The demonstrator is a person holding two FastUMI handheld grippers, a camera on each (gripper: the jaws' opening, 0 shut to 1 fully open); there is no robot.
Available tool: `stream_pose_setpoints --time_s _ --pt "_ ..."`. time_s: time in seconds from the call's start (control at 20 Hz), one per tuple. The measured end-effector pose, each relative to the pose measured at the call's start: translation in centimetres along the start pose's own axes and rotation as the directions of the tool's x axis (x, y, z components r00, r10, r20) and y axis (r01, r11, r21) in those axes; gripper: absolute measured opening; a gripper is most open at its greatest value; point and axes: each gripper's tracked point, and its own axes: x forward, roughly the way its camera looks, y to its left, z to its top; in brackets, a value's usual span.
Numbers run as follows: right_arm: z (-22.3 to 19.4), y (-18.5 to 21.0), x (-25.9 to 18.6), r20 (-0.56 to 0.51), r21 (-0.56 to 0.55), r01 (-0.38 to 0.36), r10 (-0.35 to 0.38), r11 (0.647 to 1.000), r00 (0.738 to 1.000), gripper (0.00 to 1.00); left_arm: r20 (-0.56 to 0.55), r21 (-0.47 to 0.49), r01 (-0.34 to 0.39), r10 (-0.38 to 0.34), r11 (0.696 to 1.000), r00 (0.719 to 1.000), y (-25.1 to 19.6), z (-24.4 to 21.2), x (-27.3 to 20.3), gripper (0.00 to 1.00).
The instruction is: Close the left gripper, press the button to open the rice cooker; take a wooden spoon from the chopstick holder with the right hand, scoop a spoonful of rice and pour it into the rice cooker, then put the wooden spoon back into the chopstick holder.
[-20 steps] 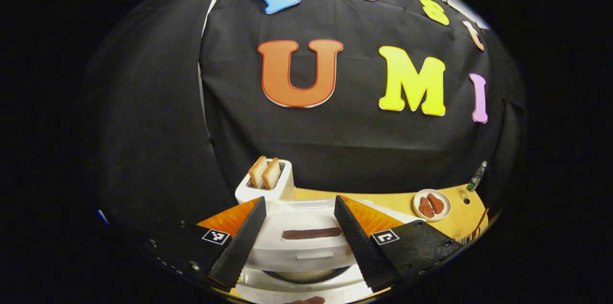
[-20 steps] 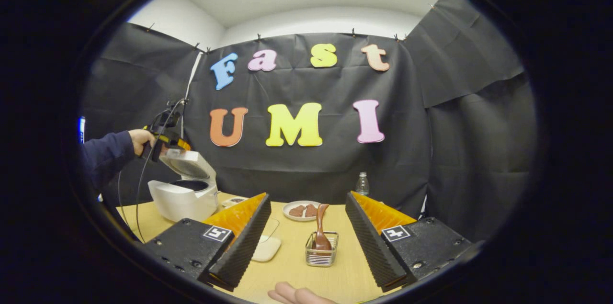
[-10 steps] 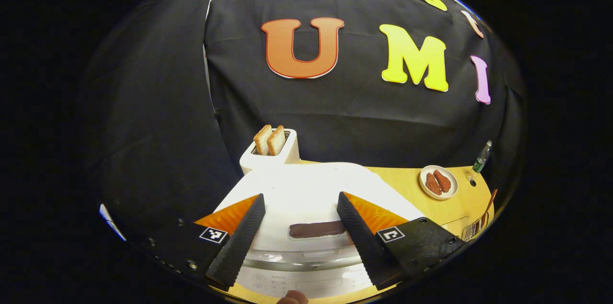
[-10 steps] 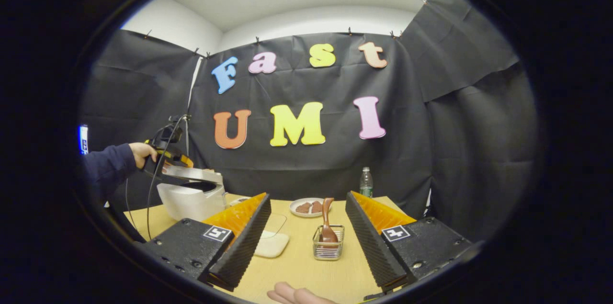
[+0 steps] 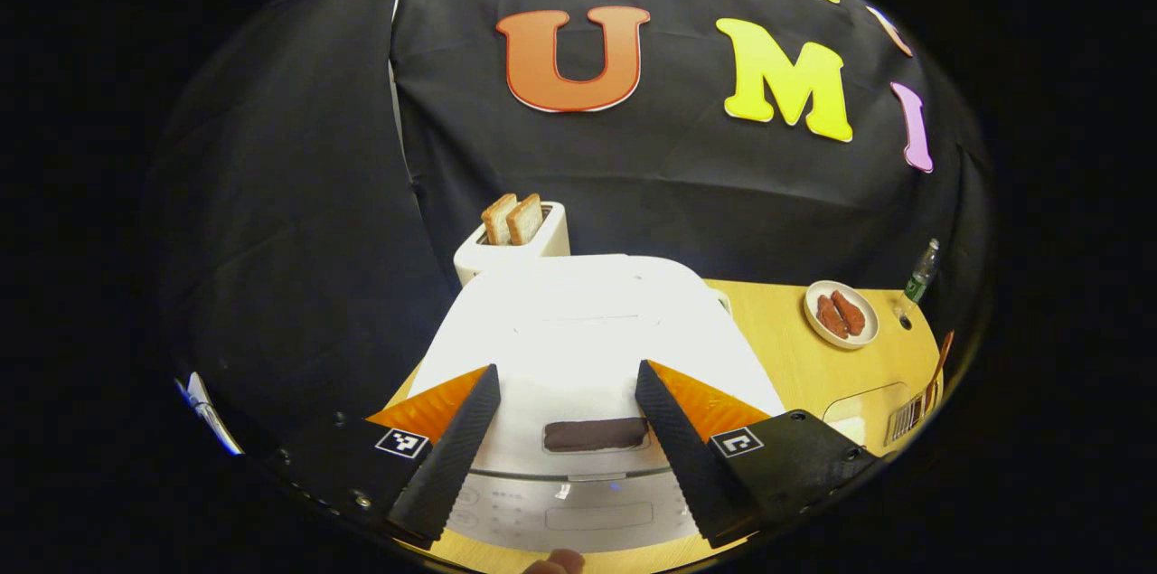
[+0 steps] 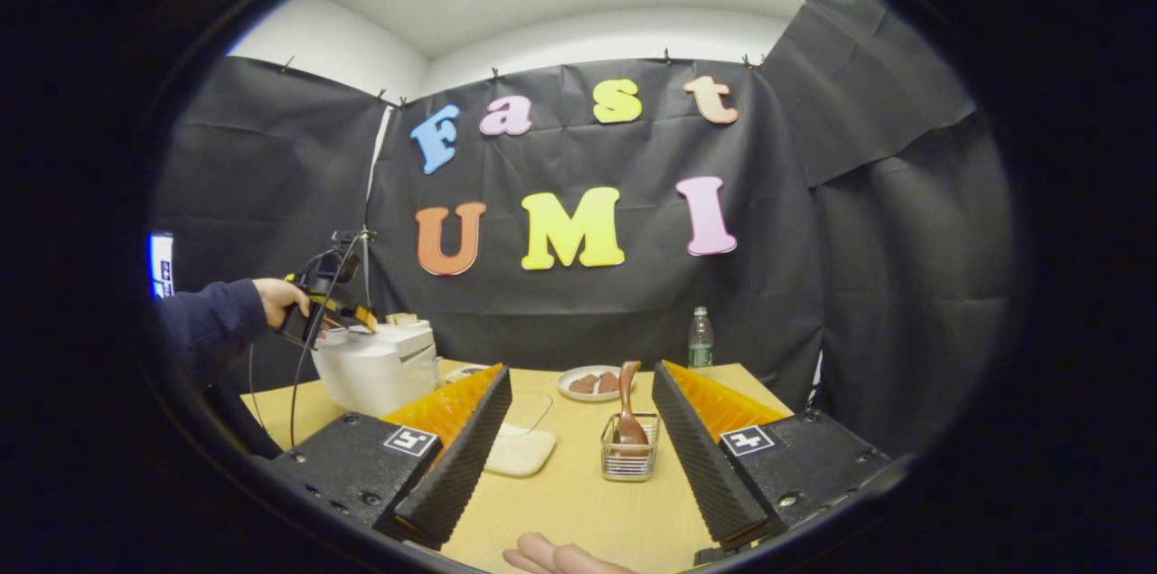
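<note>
Left claw: I see my left claw (image 5: 565,411) wide open, its two fingers spread apart over the front of the cooker. It holds nothing.
Cooker: the white cooker (image 5: 578,330) sits right under my left claw, with its lid down. In the right gripper view the cooker (image 6: 375,366) stands at the far left of the table.
Button: the dark button (image 5: 595,434) lies between my left fingers, at the front edge of the lid. I cannot tell if a finger touches it.
Right claw: my right claw (image 6: 578,438) is open too and holds nothing. It hangs above the table (image 6: 560,511), near the front edge.
Spoon: the wooden spoon (image 6: 628,407) stands upright in the holder (image 6: 630,459), handle up. I see it between my right fingers, but farther off, not touching them.
Rice: a clear box (image 6: 520,438) with white rice in it lies on the table just left of the holder.
Other hand: a hand (image 6: 278,298) in a dark sleeve holds the left claw on top of the cooker.
Behind: a toaster (image 5: 511,239) with two slices of bread stands behind the cooker. A plate (image 6: 587,382) with brown food and a bottle (image 6: 699,341) stand at the back of the table.
</note>
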Motion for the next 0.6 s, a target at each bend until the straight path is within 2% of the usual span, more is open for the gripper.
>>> stream_pose_setpoints --time_s 0.2,0.45,0.55,0.6 --pt "-0.1 0.4 -0.9 0.012 -0.005 0.001 -0.001 1.0 1.0 0.99 0.026 -0.003 -0.01 0.01 1.0 1.0 -0.5 -0.4 -0.5 0.98" --pt "-0.6 0.4 -2.6 0.006 -0.002 0.002 -0.002 1.0 1.0 0.99 0.068 0.112 -0.051 0.044 0.992 0.997 -1.1 -1.0 -1.2 0.96" --pt "-0.3 0.1 -3.2 0.016 -0.009 0.018 -0.018 1.0 1.0 0.98 0.056 0.121 -0.039 0.033 0.992 0.998 -1.8 -1.4 -1.9 0.96" --pt "-0.1 0.1 -3.6 0.021 -0.015 0.022 -0.022 1.0 1.0 0.98 0.042 0.111 -0.008 0.003 0.994 0.999 -2.5 -1.7 -2.2 0.96"
